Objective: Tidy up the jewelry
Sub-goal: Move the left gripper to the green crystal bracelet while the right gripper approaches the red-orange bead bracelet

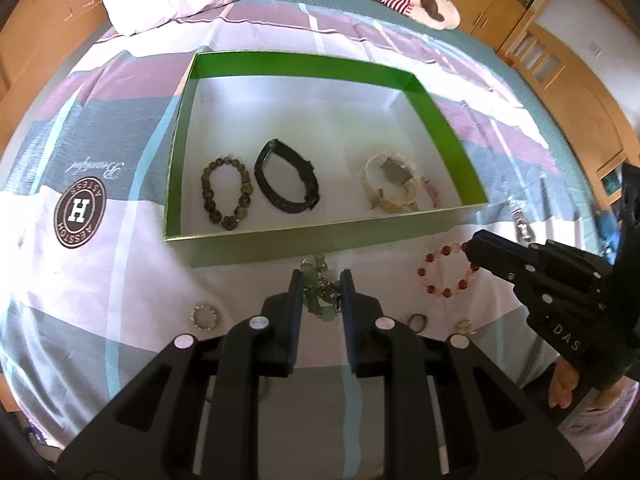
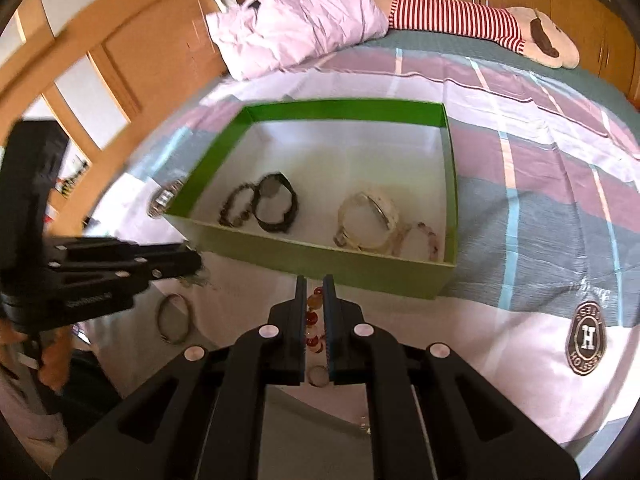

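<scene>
Jewelry pickup beside green box on bed
Left hand-held gripper clamped pale green bracelet; right hand-held gripper clamped red bead bracelet

Box on bed w/ bead bracelet left of watch inside; rings before box.

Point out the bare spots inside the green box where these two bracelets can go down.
The green box is bare across its whole far half, behind the jewelry. A smaller gap lies between the black band and the white watch. The near-left corner is crowded: the brown bead bracelet lies right beside the band. The near-right corner holds the watch and a pink bracelet.
</scene>
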`<act>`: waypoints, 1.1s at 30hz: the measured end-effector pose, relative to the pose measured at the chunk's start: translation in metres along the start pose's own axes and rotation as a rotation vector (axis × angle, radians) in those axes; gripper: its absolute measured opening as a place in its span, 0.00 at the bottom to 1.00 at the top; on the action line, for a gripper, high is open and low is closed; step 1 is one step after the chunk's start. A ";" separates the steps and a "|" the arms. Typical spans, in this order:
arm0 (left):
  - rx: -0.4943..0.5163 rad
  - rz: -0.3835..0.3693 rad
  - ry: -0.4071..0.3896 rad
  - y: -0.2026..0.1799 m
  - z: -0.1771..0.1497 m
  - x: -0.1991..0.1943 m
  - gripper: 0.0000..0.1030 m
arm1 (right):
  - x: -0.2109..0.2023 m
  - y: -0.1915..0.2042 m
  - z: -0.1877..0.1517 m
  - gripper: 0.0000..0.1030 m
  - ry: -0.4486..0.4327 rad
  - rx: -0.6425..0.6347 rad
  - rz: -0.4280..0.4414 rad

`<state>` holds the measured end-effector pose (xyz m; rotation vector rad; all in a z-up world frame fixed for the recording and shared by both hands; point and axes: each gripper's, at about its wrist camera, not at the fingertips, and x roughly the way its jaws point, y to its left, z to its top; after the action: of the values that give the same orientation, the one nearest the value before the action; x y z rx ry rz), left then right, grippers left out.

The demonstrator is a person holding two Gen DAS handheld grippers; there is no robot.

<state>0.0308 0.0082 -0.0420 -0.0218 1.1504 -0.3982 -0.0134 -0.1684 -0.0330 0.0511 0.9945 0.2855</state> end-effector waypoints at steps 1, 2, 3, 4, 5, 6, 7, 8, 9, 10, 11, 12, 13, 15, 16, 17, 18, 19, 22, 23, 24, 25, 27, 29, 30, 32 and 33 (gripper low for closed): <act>0.006 0.015 0.001 -0.002 -0.001 0.001 0.18 | 0.003 0.000 -0.001 0.07 0.007 -0.003 -0.008; 0.015 0.028 0.001 -0.004 -0.002 0.003 0.18 | 0.005 0.001 -0.002 0.07 0.012 -0.006 -0.015; 0.023 0.037 0.002 -0.006 -0.002 0.004 0.18 | 0.006 0.001 -0.003 0.07 0.016 -0.010 -0.027; 0.028 0.042 0.002 -0.007 -0.003 0.005 0.18 | 0.008 0.001 -0.003 0.07 0.017 -0.015 -0.043; 0.035 0.050 0.003 -0.008 -0.004 0.006 0.18 | 0.010 0.002 -0.004 0.07 0.020 -0.022 -0.059; 0.040 0.061 0.002 -0.009 -0.004 0.007 0.18 | 0.012 0.002 -0.005 0.07 0.024 -0.024 -0.065; 0.044 0.070 0.004 -0.010 -0.005 0.008 0.18 | 0.013 0.001 -0.005 0.07 0.028 -0.024 -0.067; 0.046 0.078 0.008 -0.010 -0.005 0.010 0.18 | 0.014 0.001 -0.006 0.07 0.032 -0.023 -0.071; 0.045 0.079 0.011 -0.010 -0.005 0.011 0.18 | 0.015 0.001 -0.006 0.07 0.034 -0.022 -0.076; 0.043 0.080 0.013 -0.009 -0.005 0.012 0.18 | 0.016 0.001 -0.007 0.07 0.036 -0.022 -0.080; 0.041 0.084 0.017 -0.008 -0.005 0.013 0.18 | 0.017 0.001 -0.007 0.07 0.038 -0.022 -0.084; 0.040 0.087 0.020 -0.008 -0.005 0.014 0.18 | 0.017 0.000 -0.007 0.08 0.039 -0.020 -0.088; 0.038 0.090 0.022 -0.007 -0.005 0.014 0.18 | 0.017 0.000 -0.007 0.11 0.037 -0.017 -0.090; 0.036 0.095 0.025 -0.007 -0.006 0.015 0.18 | 0.017 0.000 -0.007 0.17 0.036 -0.018 -0.093; 0.036 0.097 0.027 -0.007 -0.006 0.016 0.19 | 0.017 0.000 -0.007 0.21 0.035 -0.018 -0.095; 0.035 0.101 0.029 -0.007 -0.006 0.016 0.21 | 0.017 0.000 -0.007 0.23 0.034 -0.017 -0.097; 0.034 0.104 0.031 -0.006 -0.006 0.017 0.23 | 0.017 0.000 -0.008 0.27 0.034 -0.014 -0.099; 0.030 0.110 0.034 -0.006 -0.006 0.018 0.29 | 0.018 -0.001 -0.007 0.30 0.037 -0.011 -0.100; 0.011 0.128 0.043 -0.001 -0.006 0.022 0.41 | 0.020 -0.005 -0.008 0.34 0.047 0.006 -0.108; -0.001 0.135 0.050 0.002 -0.005 0.024 0.43 | 0.022 -0.008 -0.008 0.34 0.056 0.019 -0.118; -0.013 0.140 0.056 0.004 -0.005 0.025 0.45 | 0.023 -0.010 -0.008 0.35 0.061 0.028 -0.124; -0.028 0.144 0.065 0.007 -0.005 0.028 0.47 | 0.025 -0.014 -0.008 0.36 0.070 0.043 -0.132; -0.059 0.150 0.080 0.014 -0.005 0.033 0.49 | 0.030 -0.022 -0.010 0.36 0.099 0.075 -0.147; -0.078 0.162 0.094 0.018 -0.004 0.039 0.53 | 0.037 -0.028 -0.013 0.36 0.135 0.096 -0.157; -0.082 0.168 0.099 0.019 -0.004 0.041 0.55 | 0.040 -0.029 -0.015 0.36 0.151 0.100 -0.162; -0.084 0.184 0.109 0.020 -0.004 0.049 0.60 | 0.047 -0.030 -0.018 0.36 0.182 0.100 -0.176; -0.081 0.191 0.118 0.020 -0.004 0.053 0.60 | 0.049 -0.031 -0.019 0.36 0.194 0.099 -0.186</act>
<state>0.0515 0.0105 -0.0949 0.0410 1.2723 -0.1850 0.0025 -0.1869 -0.0894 0.0206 1.1973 0.0708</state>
